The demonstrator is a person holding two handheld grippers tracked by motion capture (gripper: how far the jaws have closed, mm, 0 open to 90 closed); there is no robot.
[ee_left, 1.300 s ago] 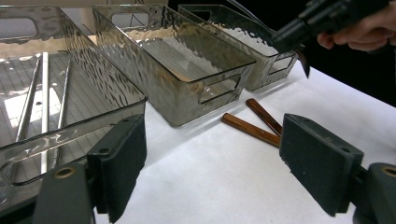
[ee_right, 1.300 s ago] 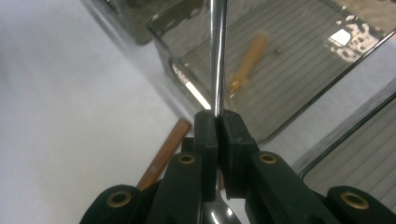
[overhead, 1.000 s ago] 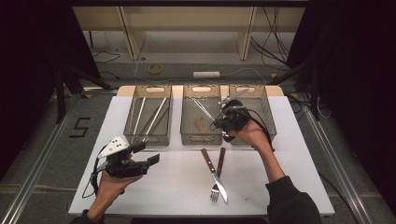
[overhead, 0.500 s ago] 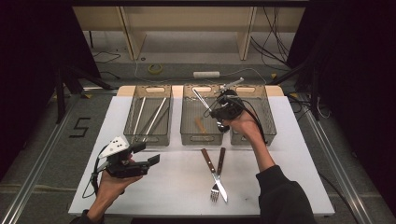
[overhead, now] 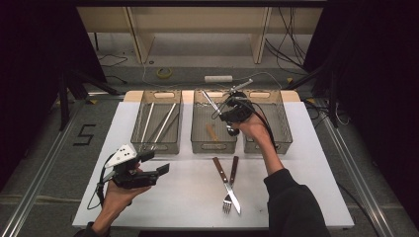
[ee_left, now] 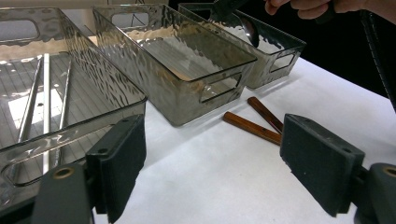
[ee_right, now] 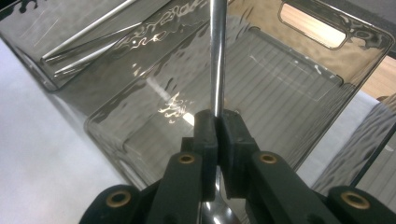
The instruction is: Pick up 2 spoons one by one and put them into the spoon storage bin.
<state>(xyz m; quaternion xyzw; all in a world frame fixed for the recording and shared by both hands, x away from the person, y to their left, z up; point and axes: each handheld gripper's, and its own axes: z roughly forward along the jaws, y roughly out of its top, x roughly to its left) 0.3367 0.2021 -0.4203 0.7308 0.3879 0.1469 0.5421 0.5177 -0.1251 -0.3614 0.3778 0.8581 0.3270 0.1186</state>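
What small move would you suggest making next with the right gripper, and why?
Probably lower the right gripper a little further into the middle bin before opening it. Its jaws are shut on the handle of the spoon, which hangs in the air above that bin's floor, so letting go from here would likely drop it with a clatter.

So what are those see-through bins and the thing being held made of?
The bins look like smoky clear plastic: you see through the rippled walls. The spoon in the right tool looks like polished metal, with bright mirror-like glints.
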